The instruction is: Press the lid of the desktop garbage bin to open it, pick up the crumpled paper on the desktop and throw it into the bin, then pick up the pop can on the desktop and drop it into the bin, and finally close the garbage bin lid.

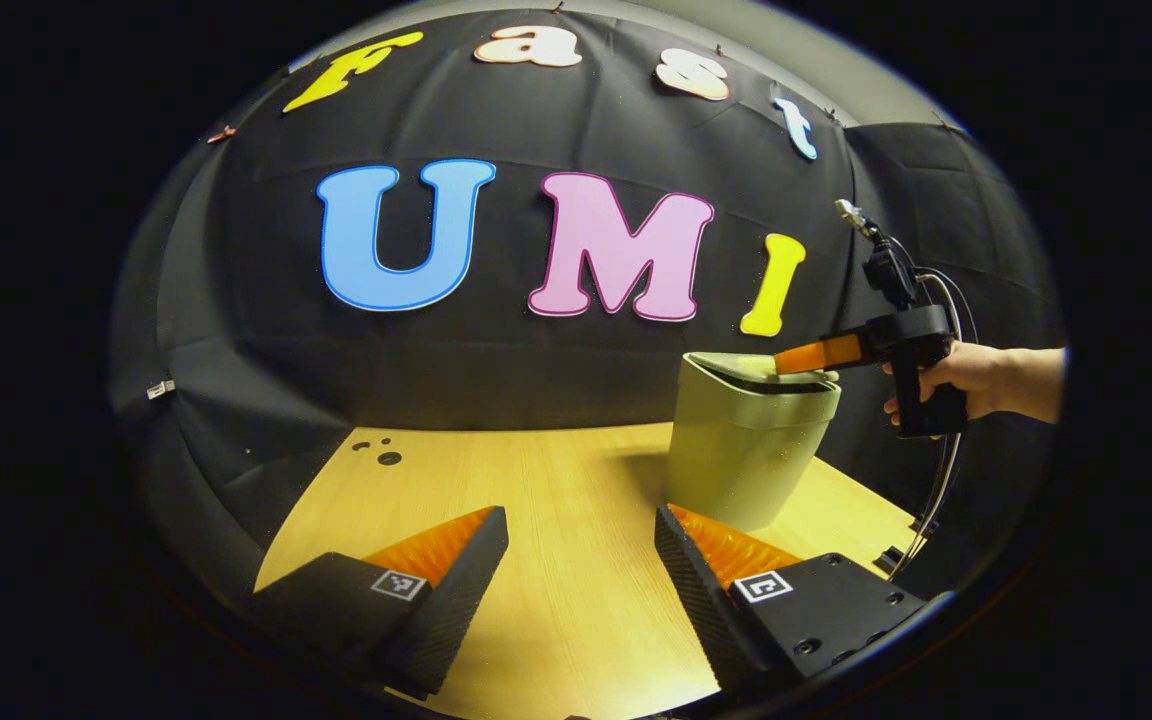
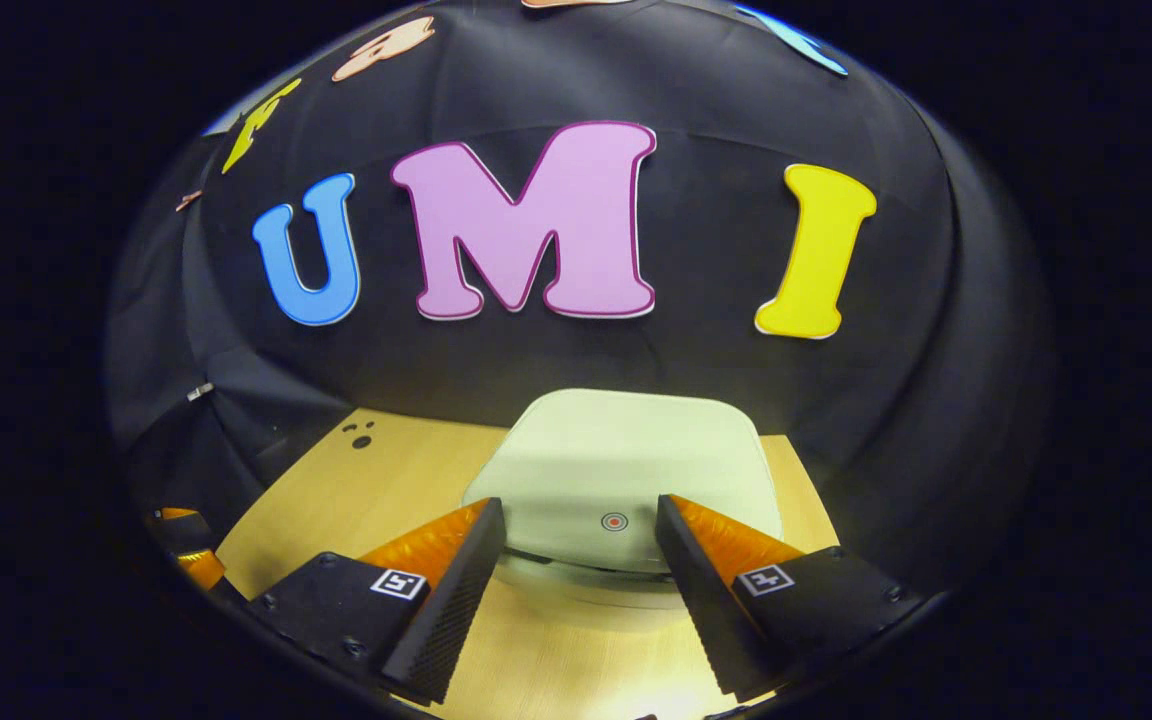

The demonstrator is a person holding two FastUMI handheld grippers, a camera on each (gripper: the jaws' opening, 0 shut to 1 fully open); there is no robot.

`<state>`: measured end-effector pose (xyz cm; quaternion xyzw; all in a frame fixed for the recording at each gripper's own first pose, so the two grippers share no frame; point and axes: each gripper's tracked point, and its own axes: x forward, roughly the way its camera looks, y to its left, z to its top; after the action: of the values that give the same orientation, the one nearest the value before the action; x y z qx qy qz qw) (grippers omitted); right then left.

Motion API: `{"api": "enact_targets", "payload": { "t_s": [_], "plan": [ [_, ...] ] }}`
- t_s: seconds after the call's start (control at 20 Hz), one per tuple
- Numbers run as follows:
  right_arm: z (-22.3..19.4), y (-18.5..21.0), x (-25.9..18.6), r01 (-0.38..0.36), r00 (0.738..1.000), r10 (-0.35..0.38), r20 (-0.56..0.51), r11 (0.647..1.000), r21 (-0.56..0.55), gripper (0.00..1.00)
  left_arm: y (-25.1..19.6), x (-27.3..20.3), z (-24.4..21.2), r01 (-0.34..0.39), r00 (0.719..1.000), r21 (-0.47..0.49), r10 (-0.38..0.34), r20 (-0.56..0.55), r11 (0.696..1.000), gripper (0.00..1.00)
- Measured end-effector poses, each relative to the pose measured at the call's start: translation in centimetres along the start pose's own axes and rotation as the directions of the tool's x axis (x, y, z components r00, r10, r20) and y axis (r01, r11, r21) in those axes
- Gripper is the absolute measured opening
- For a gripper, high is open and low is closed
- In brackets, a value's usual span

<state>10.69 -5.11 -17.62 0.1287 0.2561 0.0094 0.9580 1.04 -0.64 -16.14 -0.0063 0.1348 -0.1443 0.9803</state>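
Right gripper (image 1: 804, 357) touches bin (image 1: 746, 450) lid (image 2: 626, 470); left gripper (image 1: 581, 545) apart.

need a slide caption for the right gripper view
Right hand-held gripper, fingers apart, poised over the lid of the desktop garbage bin on the wooden table.

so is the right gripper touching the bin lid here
Touching, it seems. In the left gripper view the right gripper lies with its fingertips on the tilted lid of the garbage bin, no gap visible between them.
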Motion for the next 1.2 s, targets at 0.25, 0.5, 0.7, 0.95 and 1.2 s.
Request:
{"api": "enact_targets", "payload": {
  "t_s": [0.25,0.5,0.7,0.95,1.2],
  "plan": [
    [-2.1,-0.2,0.4,0.007,0.997,-0.007,-0.071,1.000,0.002,0.98,0.4,0.5,0.7,0.004,1.000,0.014,-0.004,0.006,1.000,0.96],
    [-3.4,-0.3,1.2,0.026,0.992,-0.036,-0.118,0.996,-0.081,0.99,0.5,1.1,0.9,0.007,1.000,0.016,-0.007,0.010,1.000,0.96],
    [-3.7,-0.2,1.3,-0.006,0.990,0.000,-0.139,0.999,-0.041,1.00,0.2,1.4,0.6,0.018,1.000,-0.009,-0.018,0.006,1.000,0.96],
    [-1.6,-0.1,0.9,0.002,0.998,-0.003,-0.056,1.000,-0.022,0.97,0.5,1.4,1.2,0.009,1.000,-0.007,-0.009,0.017,1.000,0.96],
    [0.2,1.6,-1.9,-0.037,0.998,0.037,0.048,0.999,-0.017,0.98,0.6,1.4,1.4,0.000,1.000,-0.001,0.000,0.015,1.000,0.96]
  ]
}}
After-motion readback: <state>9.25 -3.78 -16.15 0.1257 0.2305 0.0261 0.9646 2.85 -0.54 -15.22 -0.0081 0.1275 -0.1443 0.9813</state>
